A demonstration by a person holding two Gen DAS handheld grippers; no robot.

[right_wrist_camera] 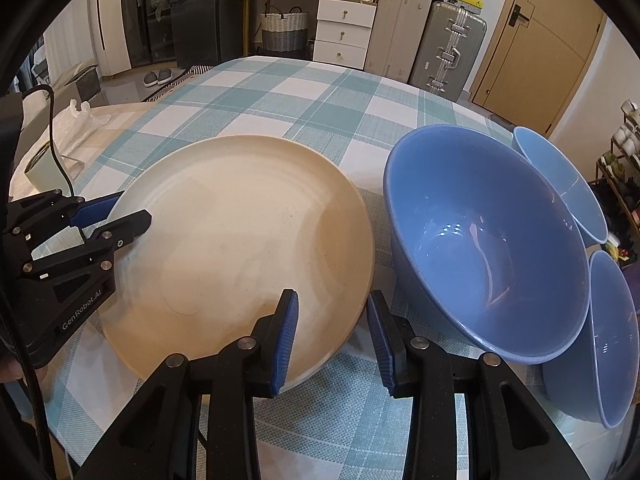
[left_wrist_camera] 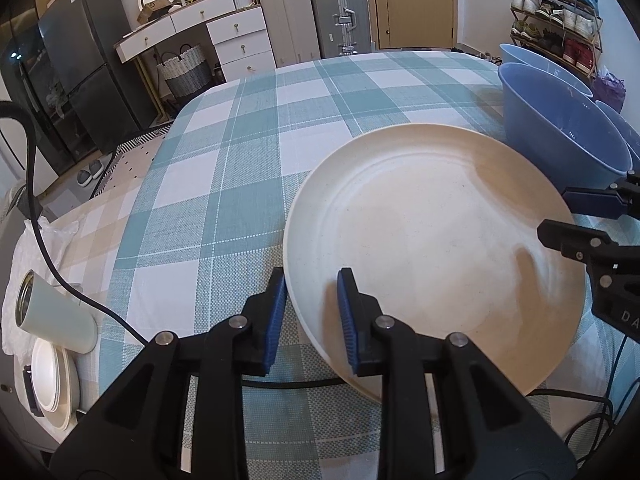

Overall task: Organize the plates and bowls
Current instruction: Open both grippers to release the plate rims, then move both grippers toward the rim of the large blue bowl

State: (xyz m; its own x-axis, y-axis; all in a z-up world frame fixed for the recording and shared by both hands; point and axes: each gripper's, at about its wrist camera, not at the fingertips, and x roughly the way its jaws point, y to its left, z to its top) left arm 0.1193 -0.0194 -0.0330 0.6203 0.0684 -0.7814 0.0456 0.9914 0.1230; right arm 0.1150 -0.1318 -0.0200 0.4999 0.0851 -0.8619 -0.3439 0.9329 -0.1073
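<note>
A wide cream plate sits over the checked tablecloth, gripped from two sides. My left gripper is shut on its left rim, one blue pad inside the plate and one outside. My right gripper is shut on the opposite rim, next to the bowls. There one pad lies on the plate's inner face and the other stands just outside the edge. A large blue bowl stands right beside the plate, with two smaller blue bowls leaning behind and beside it.
The table stretches away under its teal and white cloth. Off its left edge lie a stack of white plates, a pale cylinder and a black cable. Suitcases, drawers and a shoe rack line the far walls.
</note>
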